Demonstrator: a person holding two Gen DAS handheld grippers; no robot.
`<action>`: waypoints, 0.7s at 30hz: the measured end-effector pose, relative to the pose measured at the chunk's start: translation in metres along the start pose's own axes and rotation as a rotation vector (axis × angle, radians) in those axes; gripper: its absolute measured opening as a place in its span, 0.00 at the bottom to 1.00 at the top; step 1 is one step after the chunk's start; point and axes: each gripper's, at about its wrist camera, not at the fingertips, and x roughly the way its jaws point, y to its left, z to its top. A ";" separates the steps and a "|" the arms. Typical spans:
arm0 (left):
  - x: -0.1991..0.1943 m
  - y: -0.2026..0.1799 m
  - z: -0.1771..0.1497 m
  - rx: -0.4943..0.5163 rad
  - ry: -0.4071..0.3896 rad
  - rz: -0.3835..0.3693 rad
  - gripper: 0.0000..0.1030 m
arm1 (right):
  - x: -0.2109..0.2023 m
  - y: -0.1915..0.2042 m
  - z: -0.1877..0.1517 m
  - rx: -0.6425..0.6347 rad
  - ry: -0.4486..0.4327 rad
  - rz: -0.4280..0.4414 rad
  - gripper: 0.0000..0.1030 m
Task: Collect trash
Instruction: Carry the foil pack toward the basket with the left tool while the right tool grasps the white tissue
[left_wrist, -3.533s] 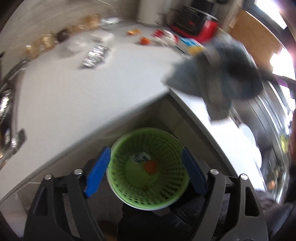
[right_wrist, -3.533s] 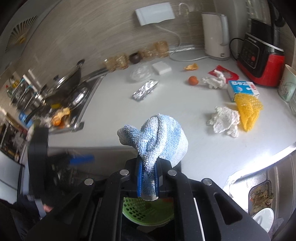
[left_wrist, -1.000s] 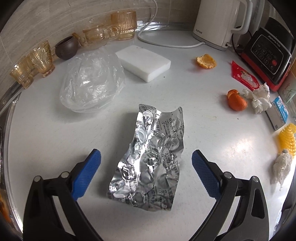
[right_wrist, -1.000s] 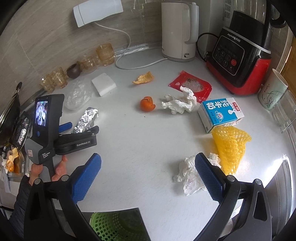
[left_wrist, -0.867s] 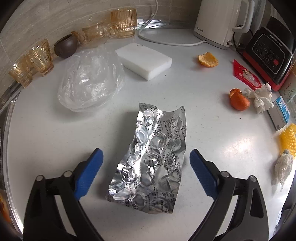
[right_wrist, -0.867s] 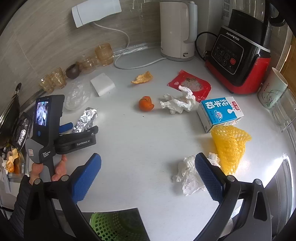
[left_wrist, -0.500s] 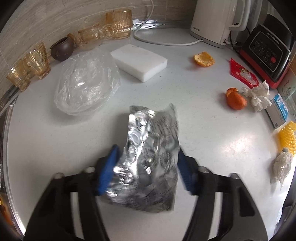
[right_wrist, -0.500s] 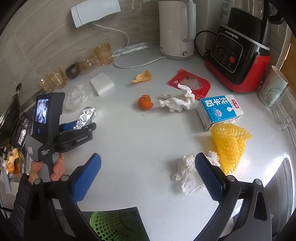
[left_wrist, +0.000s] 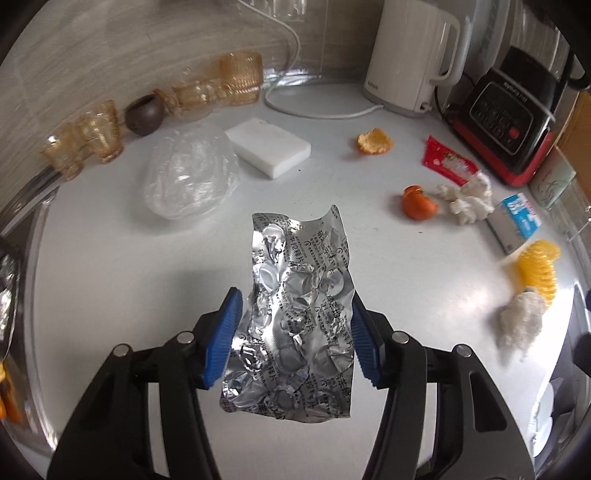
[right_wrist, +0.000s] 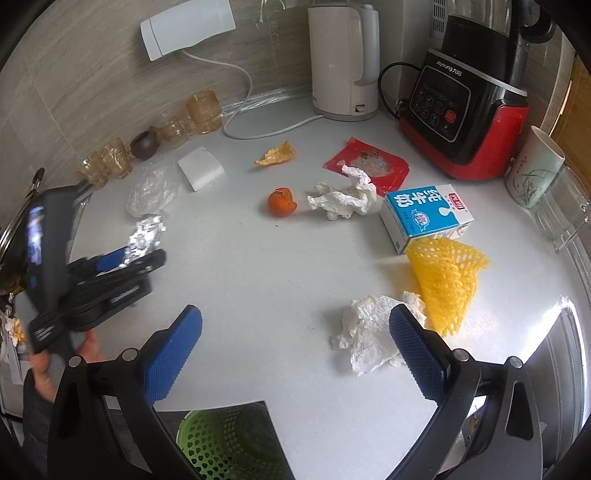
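Foil blister sheet (left_wrist: 301, 317) long axis runs 12-to-6, far end at 12. Left gripper (left_wrist: 295, 338) pads pinch its side edges, sheet seemingly clear of the counter (left_wrist: 122, 266). Right gripper (right_wrist: 295, 354) spread wide, empty, tissue (right_wrist: 369, 332) at its 1 o'clock.

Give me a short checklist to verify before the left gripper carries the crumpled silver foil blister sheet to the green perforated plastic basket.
1. Left gripper pads press both edges of the crumpled silver foil blister sheet: ok.
2. Sheet lifted off the white countertop: ok, its shadow lies apart.
3. Grip firmness: cannot tell.
4. Green perforated plastic basket below the counter edge, opening uncovered: ok.
5. Right gripper open, holding nothing: ok.
6. Path to the basket unobstructed: cannot tell.
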 end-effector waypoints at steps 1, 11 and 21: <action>-0.006 -0.001 -0.002 -0.005 -0.004 0.005 0.54 | -0.002 -0.001 -0.001 -0.001 -0.003 -0.001 0.98; -0.077 -0.015 -0.036 -0.039 -0.039 0.036 0.54 | -0.020 -0.011 -0.021 -0.013 -0.026 -0.028 0.98; -0.120 -0.037 -0.067 -0.040 -0.057 0.049 0.54 | -0.035 -0.025 -0.039 -0.003 -0.041 -0.005 0.98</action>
